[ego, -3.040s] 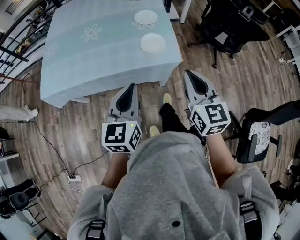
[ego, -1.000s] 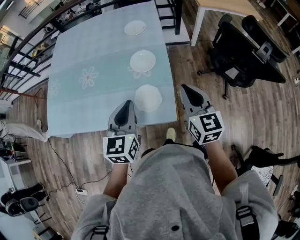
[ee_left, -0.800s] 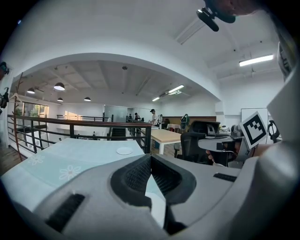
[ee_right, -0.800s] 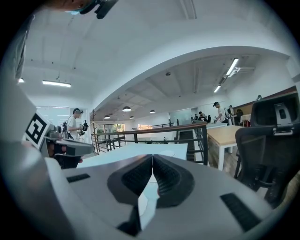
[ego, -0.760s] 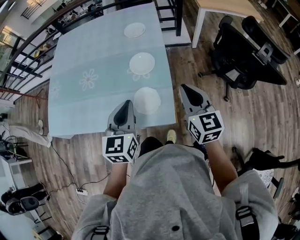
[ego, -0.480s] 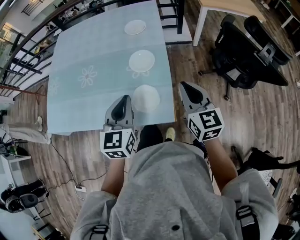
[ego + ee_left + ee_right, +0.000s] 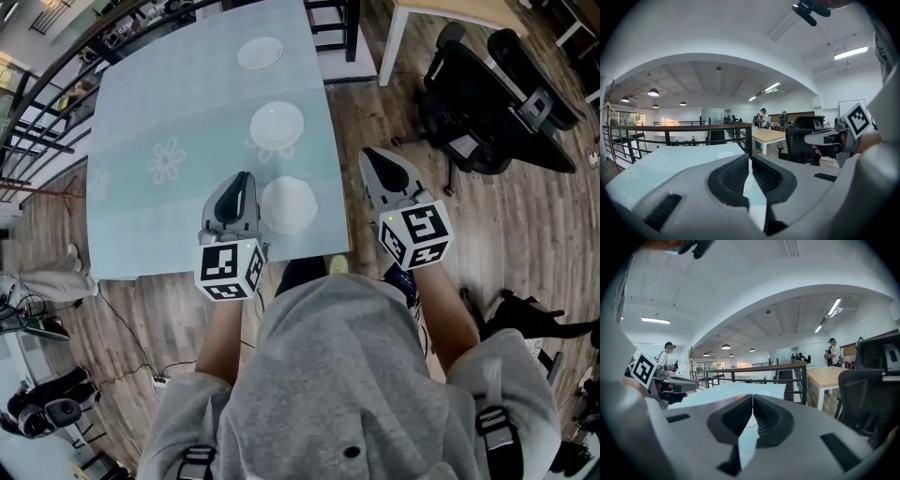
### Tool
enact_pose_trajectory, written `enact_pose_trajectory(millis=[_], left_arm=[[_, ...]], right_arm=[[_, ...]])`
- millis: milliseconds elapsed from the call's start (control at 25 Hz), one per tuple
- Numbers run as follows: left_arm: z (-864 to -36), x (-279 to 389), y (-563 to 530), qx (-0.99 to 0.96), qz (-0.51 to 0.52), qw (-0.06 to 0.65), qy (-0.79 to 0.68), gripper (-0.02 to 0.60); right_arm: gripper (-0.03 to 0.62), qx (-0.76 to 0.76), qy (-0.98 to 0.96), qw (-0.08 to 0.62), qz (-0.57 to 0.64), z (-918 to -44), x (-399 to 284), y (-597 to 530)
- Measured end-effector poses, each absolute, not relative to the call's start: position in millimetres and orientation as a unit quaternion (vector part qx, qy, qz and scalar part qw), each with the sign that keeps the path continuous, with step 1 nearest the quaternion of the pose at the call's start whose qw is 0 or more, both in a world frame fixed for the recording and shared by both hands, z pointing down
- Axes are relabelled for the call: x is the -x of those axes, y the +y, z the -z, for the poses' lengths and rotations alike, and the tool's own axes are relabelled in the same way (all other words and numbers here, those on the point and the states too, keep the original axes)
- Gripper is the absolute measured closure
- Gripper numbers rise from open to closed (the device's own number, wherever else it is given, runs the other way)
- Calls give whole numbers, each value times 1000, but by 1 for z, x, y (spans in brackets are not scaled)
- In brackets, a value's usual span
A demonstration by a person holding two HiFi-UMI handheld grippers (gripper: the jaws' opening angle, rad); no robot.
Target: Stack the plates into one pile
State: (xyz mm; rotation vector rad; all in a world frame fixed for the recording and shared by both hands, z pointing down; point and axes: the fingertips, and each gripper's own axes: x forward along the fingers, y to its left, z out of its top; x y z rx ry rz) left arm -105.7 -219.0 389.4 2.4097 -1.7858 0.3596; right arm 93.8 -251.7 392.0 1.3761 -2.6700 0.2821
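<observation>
While no plate is lifted yet: three plates in a row, apart, both tools empty.
Nearest plate (image 7: 288, 204) lies at the worktop's (image 7: 169, 112) near right corner, just right of the left hand-held gripper (image 7: 241, 178). The right hand-held gripper (image 7: 375, 154) hangs past the worktop's edge, farther off. Middle plate (image 7: 277, 124) and far plate (image 7: 260, 52) line up beyond. Both hand-held grippers' jaws are pressed together on nothing.
</observation>
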Motion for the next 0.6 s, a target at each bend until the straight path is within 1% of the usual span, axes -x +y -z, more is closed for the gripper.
enact_pose_trajectory(millis=[320,600], left_arm=[[-398,138,-287,-795,-149,44,-587,563],[-408,155,-361,-805,-200,-3,-559,563]], right_arm=[[568,-442,-888,80,-96,-401,-65,-303],[568,-436,-888,96,-112,-418,-40,-346]])
